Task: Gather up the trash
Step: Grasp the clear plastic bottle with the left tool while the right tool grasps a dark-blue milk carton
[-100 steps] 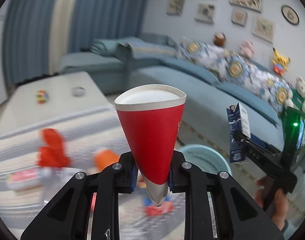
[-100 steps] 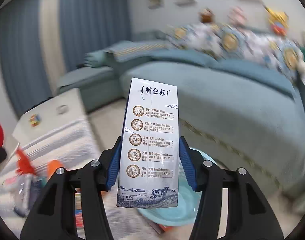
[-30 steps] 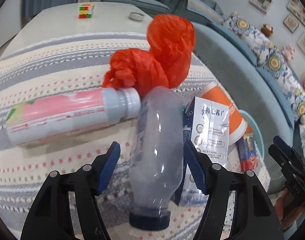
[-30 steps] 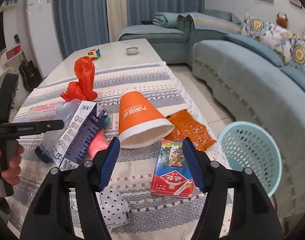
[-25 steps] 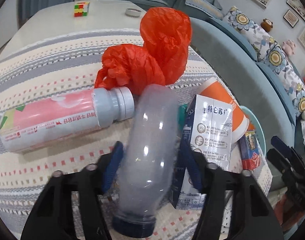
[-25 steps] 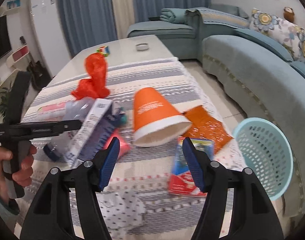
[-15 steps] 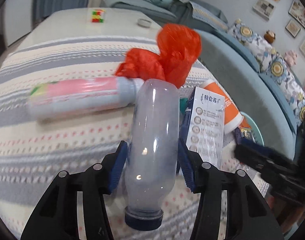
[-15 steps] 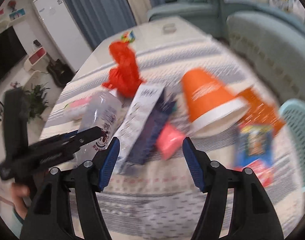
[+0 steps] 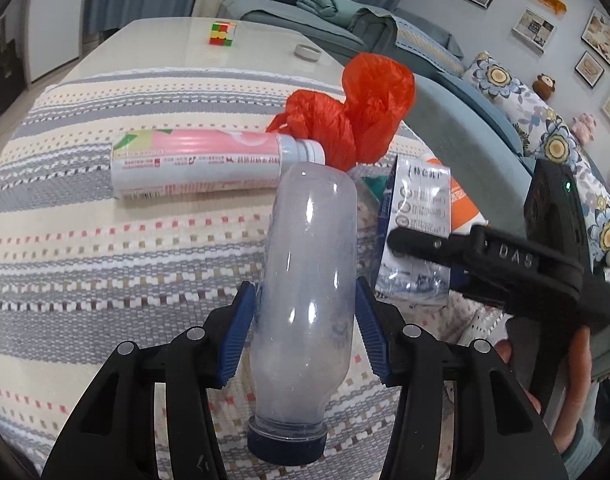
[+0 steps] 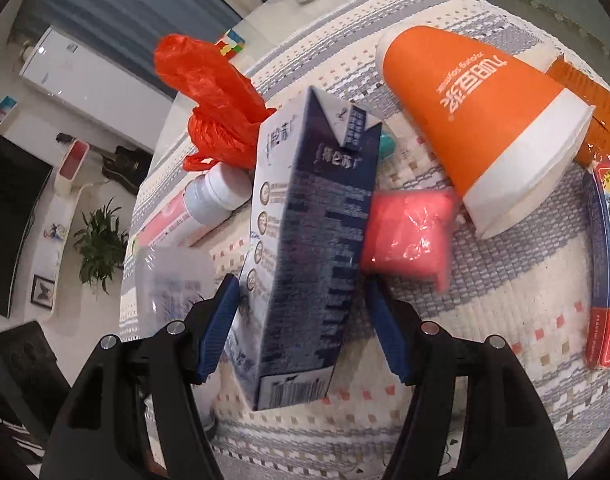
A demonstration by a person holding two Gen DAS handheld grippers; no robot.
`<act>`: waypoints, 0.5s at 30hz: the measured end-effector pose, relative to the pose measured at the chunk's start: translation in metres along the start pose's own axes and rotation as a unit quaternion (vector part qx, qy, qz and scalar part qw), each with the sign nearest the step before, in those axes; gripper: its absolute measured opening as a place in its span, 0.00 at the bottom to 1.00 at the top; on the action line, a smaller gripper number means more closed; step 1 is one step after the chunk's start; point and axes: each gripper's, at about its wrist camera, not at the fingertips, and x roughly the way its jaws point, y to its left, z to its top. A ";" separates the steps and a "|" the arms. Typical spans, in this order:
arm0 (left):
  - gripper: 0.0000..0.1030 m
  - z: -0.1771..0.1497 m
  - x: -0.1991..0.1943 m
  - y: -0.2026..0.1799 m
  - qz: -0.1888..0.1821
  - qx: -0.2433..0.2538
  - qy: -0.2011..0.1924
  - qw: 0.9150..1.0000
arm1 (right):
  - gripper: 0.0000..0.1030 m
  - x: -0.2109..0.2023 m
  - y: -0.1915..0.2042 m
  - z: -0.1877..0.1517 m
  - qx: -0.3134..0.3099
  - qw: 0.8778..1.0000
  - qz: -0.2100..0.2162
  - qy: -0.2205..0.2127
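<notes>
**Trash on the striped worktop, one piece in each hand-held gripper's reach**

Clear bottle [image 9: 309, 280] lies pinched between the left hand-held gripper [image 9: 305, 332] pads, cap toward the camera. The right hand-held gripper [image 10: 301, 320] stands spread around the milk carton [image 10: 305, 240], pads not pressing. Only the right view shows the orange cup [image 10: 485, 120] whole, plus a pink wrapper [image 10: 405, 236]; the card box [image 10: 609, 264] is cut off at the edge. The red bag [image 9: 357, 116] hides the cloth behind.

Hidden or unclear from my cameras: clear bottle [image 10: 173, 280], a blur at lower left; red-and-blue packet [image 10: 609, 264], cut by right edge; my right gripper [image 9: 409, 240] covers the milk carton's [image 9: 421, 200] lower half.
</notes>
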 end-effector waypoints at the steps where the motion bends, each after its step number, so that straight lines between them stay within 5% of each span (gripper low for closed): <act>1: 0.47 -0.002 0.002 0.000 0.001 0.000 0.002 1.000 | 0.53 0.000 0.003 0.000 -0.006 1.000 -0.004 -0.001; 3: 0.47 -0.005 0.003 0.000 0.002 0.001 0.005 1.000 | 0.41 0.000 0.010 -0.001 -0.021 1.000 0.003 -0.003; 6: 0.47 -0.008 0.002 -0.001 0.003 -0.002 0.003 1.000 | 0.36 -0.003 0.020 -0.006 -0.046 0.999 -0.019 -0.014; 15: 0.45 -0.005 -0.024 -0.010 -0.031 -0.020 -0.038 0.999 | 0.33 -0.055 0.021 -0.010 -0.091 0.993 -0.023 -0.068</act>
